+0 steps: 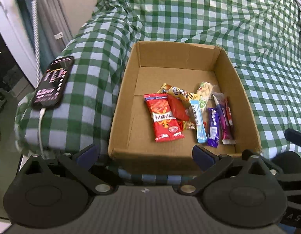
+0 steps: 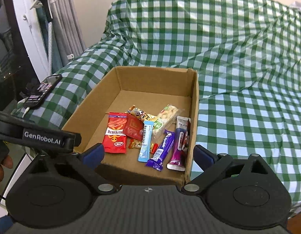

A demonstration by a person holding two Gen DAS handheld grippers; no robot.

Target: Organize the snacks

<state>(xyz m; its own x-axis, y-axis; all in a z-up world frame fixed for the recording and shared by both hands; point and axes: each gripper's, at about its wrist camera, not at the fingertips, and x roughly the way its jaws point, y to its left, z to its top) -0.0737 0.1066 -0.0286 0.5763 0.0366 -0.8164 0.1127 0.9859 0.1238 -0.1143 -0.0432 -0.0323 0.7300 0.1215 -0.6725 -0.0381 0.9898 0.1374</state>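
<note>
Snacks lie in a pile inside my cardboard box (image 1: 224,74), which sits on a green checked cloth (image 1: 208,15). Most of the long packs point the same way, from the near wall of the box up toward the far wall. The big red pack (image 1: 164,117) lies that way on the left of the pile. Beside it, the thin light blue stick (image 1: 198,122), the dark purple bar (image 1: 213,128) and the purple and white pack (image 1: 224,120) line up side by side, with the last one close to the right wall. A yellow pack (image 1: 177,92) lies slanted behind them, and a clear pack of pale bits (image 1: 204,93) leans next to it.

All the snacks sit ahead of my claws and a bit below them. My left claw (image 1: 149,153) hangs over the near wall of the box, spread wide, holding nothing. My right claw (image 2: 149,153) is spread wide too, empty, near the box's right front corner.

A phone (image 1: 53,81) with its white cable (image 1: 40,124) rests on the cloth, left of the box
</note>
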